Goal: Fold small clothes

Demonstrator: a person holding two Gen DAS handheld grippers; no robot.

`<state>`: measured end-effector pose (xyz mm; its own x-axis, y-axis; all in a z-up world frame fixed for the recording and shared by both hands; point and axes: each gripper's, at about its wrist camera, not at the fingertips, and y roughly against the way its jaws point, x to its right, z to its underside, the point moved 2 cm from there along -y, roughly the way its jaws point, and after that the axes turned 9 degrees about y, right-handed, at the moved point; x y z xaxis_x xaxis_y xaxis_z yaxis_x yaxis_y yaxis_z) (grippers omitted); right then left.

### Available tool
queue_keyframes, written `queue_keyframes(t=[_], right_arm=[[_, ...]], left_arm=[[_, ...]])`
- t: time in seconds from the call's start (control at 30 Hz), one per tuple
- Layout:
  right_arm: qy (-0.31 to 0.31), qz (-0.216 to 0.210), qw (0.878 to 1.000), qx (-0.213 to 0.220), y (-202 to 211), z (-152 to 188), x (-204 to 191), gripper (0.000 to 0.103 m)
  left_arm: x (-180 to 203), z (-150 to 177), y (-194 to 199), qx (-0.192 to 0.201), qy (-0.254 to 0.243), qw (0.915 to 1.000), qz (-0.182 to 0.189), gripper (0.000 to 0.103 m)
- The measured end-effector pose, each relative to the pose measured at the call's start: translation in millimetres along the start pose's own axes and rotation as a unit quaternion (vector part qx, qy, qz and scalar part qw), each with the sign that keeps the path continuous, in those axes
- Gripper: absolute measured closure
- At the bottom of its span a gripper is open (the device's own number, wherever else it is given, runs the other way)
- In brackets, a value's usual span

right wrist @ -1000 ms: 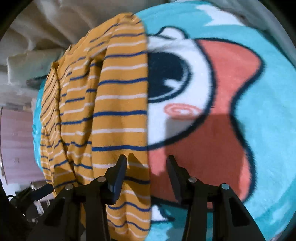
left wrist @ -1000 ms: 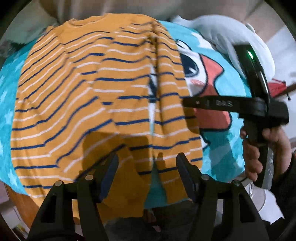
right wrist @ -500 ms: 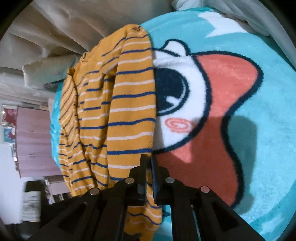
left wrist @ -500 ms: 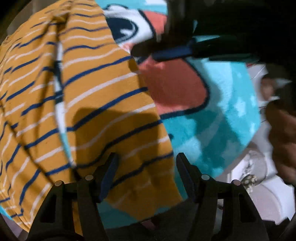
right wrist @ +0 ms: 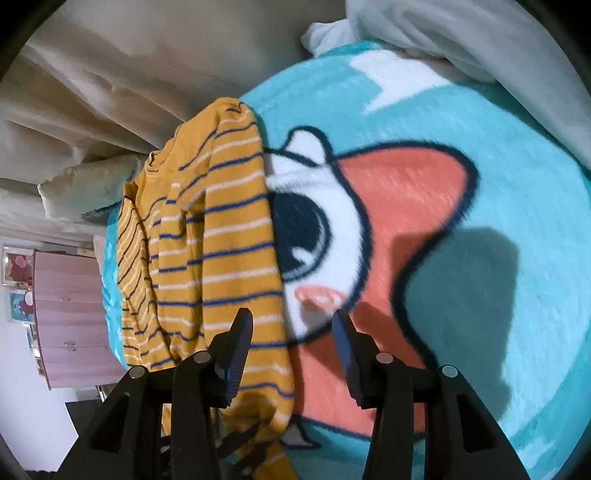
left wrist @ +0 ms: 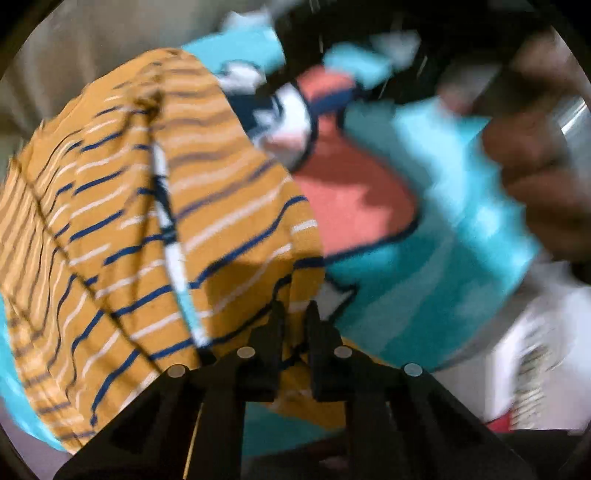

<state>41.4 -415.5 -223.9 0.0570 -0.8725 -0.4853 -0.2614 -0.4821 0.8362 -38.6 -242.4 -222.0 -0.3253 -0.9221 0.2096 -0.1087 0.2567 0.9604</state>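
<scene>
An orange shirt (left wrist: 147, 221) with blue and white stripes lies on a turquoise cartoon blanket (left wrist: 443, 229). In the blurred left wrist view my left gripper (left wrist: 294, 310) is shut on the shirt's near right edge, and a fold of cloth rises to the fingertips. In the right wrist view the shirt (right wrist: 229, 240) lies partly folded at the left of the blanket (right wrist: 498, 184). My right gripper (right wrist: 291, 315) hovers over the shirt's right edge with its jaws opening and nothing pressed between them.
A person's hand (left wrist: 535, 177) holding the other gripper's dark handle fills the upper right of the left wrist view. White bedding (right wrist: 443, 29) is bunched at the blanket's far side, a beige sheet (right wrist: 110, 74) and pillow (right wrist: 85, 184) lie behind, and a pink cabinet (right wrist: 66, 314) stands left.
My left gripper has slid to the shirt's right edge and closed on it. My right gripper, shut half a second ago at the shirt's edge, has opened and lifted away.
</scene>
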Motion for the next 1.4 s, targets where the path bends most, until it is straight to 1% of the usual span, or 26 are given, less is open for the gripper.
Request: queue_keyframes(t=[0.03, 0.13, 0.2, 0.27, 0.33, 0.37, 0.4, 0.43, 0.47, 0.57, 0.67, 0.73, 0.77, 0.83, 0.9, 0.97, 1.0, 1.03, 1.07, 1.1, 1.13, 1.17, 1.23, 1.3, 1.37, 1.4], right_arm=[[-0.004, -0.011, 1.000, -0.002, -4.0, -5.8, -1.9, 0.053], [-0.021, -0.047, 0.999, 0.000, -16.5, -23.3, -8.5, 0.050], [-0.040, -0.052, 0.998, 0.004, -30.4, -32.2, -9.2, 0.048], [-0.056, -0.059, 0.997, 0.003, -44.8, -37.5, -9.3, 0.048], [-0.067, -0.046, 0.997, 0.005, -56.3, -42.9, -10.3, 0.050], [-0.066, -0.046, 0.997, 0.006, -60.5, -45.7, -12.3, 0.057], [-0.066, -0.042, 0.997, 0.006, -62.9, -48.6, -15.6, 0.082], [-0.066, -0.041, 0.997, 0.003, -63.8, -50.7, -18.5, 0.097], [-0.064, -0.039, 0.997, 0.007, -60.8, -53.4, -22.6, 0.098], [-0.039, -0.025, 0.998, 0.048, -28.8, -64.1, -49.5, 0.099], [0.014, -0.006, 0.997, 0.071, -2.1, -77.9, -97.7, 0.099], [0.055, -0.008, 0.996, 0.067, -1.3, -92.2, -137.8, 0.099], [0.076, -0.008, 0.995, 0.057, -6.9, -99.3, -159.7, 0.099], [0.120, 0.006, 0.992, 0.028, -29.1, -111.1, -199.7, 0.099], [0.152, 0.018, 0.988, -0.015, -73.6, -116.6, -235.2, 0.098], [0.167, 0.027, 0.984, -0.055, -119.6, -114.8, -253.0, 0.098], [0.173, 0.034, 0.982, -0.068, -140.5, -111.5, -257.7, 0.096], [0.172, 0.031, 0.981, -0.081, -164.6, -107.7, -261.1, 0.095], [0.165, 0.014, 0.982, -0.089, -185.5, -104.3, -261.2, 0.095], [0.155, 0.005, 0.984, -0.084, -196.0, -101.6, -258.4, 0.087], [0.138, 0.010, 0.988, -0.074, -200.1, -100.1, -254.9, 0.074], [0.122, 0.015, 0.990, -0.061, -195.9, -99.3, -252.8, 0.067], [0.117, -0.004, 0.993, -0.022, -172.1, -97.5, -253.0, 0.047], [0.117, 0.009, 0.993, 0.010, -144.3, -93.4, -247.1, 0.042], [0.104, 0.027, 0.994, 0.021, -123.0, -86.0, -232.8, 0.042], [0.095, 0.037, 0.994, 0.024, -115.6, -82.1, -223.7, 0.042]], left_arm=[[-11.4, -3.5, 23.1, 0.018, 0.023, 0.9994, 0.018, 0.093], [-33.8, -6.8, 54.9, 0.033, 0.053, 0.9976, 0.029, 0.093], [-45.2, -6.4, 67.0, 0.040, 0.076, 0.9956, 0.039, 0.093], [-51.3, -4.2, 72.8, 0.045, 0.089, 0.9944, 0.036, 0.093], [-57.3, -7.7, 78.9, 0.047, 0.094, 0.9941, 0.029, 0.093], [-62.4, -7.2, 82.2, 0.047, 0.098, 0.9936, 0.031, 0.093], [-63.8, -5.5, 86.0, 0.049, 0.103, 0.9928, 0.035, 0.093], [-66.8, -4.6, 90.8, 0.052, 0.106, 0.9922, 0.039, 0.093], [-69.8, -2.5, 98.1, 0.058, 0.109, 0.9915, 0.042, 0.093], [-85.7, -4.2, 118.3, 0.077, 0.126, 0.9872, 0.061, 0.093], [-112.1, -1.5, 140.3, 0.094, 0.160, 0.9773, 0.102, 0.093], [-136.6, 4.4, 149.5, 0.098, 0.191, 0.9692, 0.120, 0.093], [-153.1, 9.8, 151.3, 0.098, 0.211, 0.9643, 0.126, 0.093], [-184.9, 22.2, 146.9, 0.091, 0.247, 0.9556, 0.133, 0.092], [-221.8, 35.1, 132.3, 0.082, 0.286, 0.9454, 0.132, 0.092], [-259.0, 48.5, 110.3, 0.073, 0.322, 0.9372, 0.111, 0.091], [-272.4, 53.2, 98.6, 0.064, 0.333, 0.9353, 0.100, 0.088], [-287.7, 58.4, 83.3, 0.041, 0.344, 0.9347, 0.078, 0.084], [-298.8, 62.8, 72.8, 0.022, 0.349, 0.9351, 0.057, 0.084], [-306.9, 66.5, 68.0, 0.014, 0.347, 0.9365, 0.047, 0.083], [-313.6, 69.8, 68.1, 0.014, 0.346, 0.9371, 0.042, 0.077], [-320.7, 72.5, 70.6, 0.017, 0.347, 0.9368, 0.040, 0.073], [-329.6, 76.9, 78.1, 0.027, 0.348, 0.9359, 0.047, 0.054], [-332.0, 78.4, 81.2, 0.024, 0.348, 0.9359, 0.049, 0.052], [-329.4, 73.8, 81.8, 0.023, 0.340, 0.9378, 0.066, 0.052], [-324.7, 69.2, 84.3, 0.025, 0.332, 0.9404, 0.071, 0.050]])
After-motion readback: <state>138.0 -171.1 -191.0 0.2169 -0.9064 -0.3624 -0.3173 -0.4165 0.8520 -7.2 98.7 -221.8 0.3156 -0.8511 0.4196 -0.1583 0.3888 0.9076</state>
